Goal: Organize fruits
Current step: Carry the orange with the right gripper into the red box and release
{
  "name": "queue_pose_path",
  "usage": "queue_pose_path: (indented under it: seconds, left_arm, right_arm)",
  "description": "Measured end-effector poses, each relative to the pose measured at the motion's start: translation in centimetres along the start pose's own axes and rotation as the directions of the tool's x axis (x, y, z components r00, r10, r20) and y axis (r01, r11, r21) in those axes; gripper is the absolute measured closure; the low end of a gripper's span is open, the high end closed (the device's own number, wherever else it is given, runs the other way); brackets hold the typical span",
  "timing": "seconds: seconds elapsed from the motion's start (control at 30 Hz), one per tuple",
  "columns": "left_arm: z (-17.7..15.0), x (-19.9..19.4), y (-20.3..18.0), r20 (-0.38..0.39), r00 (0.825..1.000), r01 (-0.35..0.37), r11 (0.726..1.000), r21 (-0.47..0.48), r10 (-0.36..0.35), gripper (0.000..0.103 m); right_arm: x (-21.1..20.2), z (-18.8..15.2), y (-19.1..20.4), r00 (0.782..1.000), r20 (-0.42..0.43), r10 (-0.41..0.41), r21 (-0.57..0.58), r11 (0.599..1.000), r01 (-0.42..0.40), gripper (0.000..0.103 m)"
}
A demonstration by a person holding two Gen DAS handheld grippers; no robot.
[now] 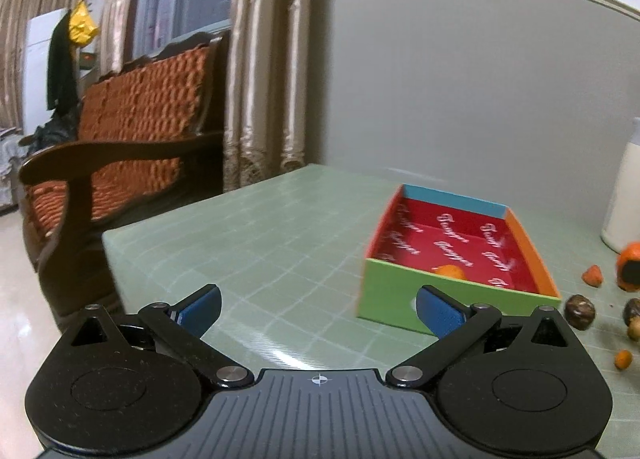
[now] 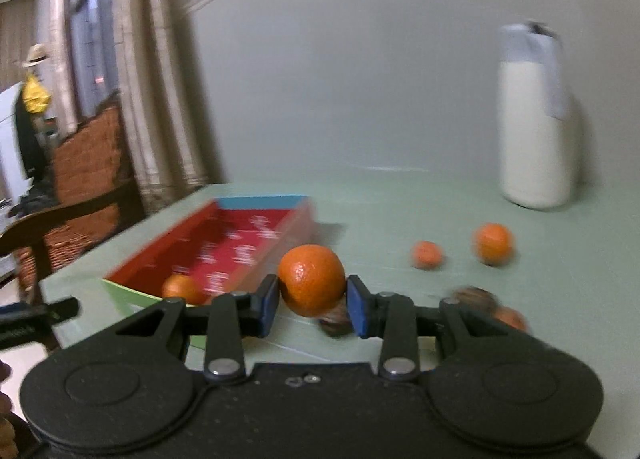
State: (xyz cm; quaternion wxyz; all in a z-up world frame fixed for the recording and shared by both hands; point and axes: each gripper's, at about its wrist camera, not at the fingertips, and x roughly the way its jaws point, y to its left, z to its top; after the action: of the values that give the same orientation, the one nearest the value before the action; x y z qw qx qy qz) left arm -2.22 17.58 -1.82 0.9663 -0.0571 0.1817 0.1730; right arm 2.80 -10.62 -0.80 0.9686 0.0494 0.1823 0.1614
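A round orange (image 2: 311,279) sits clamped above the table, seemingly beside the red-lined box (image 2: 224,243).

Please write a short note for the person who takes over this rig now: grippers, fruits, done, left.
Left gripper: open, holding nothing, beside the box.
Right gripper: shut on an orange, close to the box's right side.
Done: one orange in the box.
Left: put the held orange in, then the two oranges on the table near the white bottle, and the dark fruits.
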Motion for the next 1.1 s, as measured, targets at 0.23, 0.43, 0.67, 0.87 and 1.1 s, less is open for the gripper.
queue_pose_path:
  seconds: [0.23, 0.43, 0.67, 0.87, 1.1]
  left_arm:
    - [-0.2, 0.2, 3.6, -0.007, 0.998, -0.06, 0.996, -0.06, 0.06, 0.0]
    - [-0.3, 0.4, 5.5, -0.016, 0.996, -0.085, 0.992, -0.093, 0.084, 0.0]
    - [-0.5, 0.5, 6.1, -0.021, 0.996, -0.093, 0.991, -0.097, 0.091, 0.0]
    - [-0.6, 0.5, 6.3, -0.023, 0.994, -0.104, 0.99, -0.093, 0.102, 0.0]
    - [-0.7, 0.5, 6.5, -0.028, 0.994, -0.104, 0.989, -0.101, 0.102, 0.0]
  right_arm:
    - [3.9, 1.5, 4.8, 0.993, -0.049, 0.106, -0.067, 0.992, -0.109, 0.067]
    - [6.1, 0.9, 7.4, 0.986, -0.104, 0.131, -0.101, 0.985, -0.142, 0.067]
    - [6.9, 0.4, 7.9, 0.984, -0.132, 0.124, -0.11, 0.984, -0.139, 0.067]
    - [7.6, 0.5, 7.8, 0.982, -0.156, 0.109, -0.093, 0.988, -0.125, 0.067]
    - [8.2, 0.6, 8.3, 0.98, -0.178, 0.088, -0.1, 0.989, -0.107, 0.066]
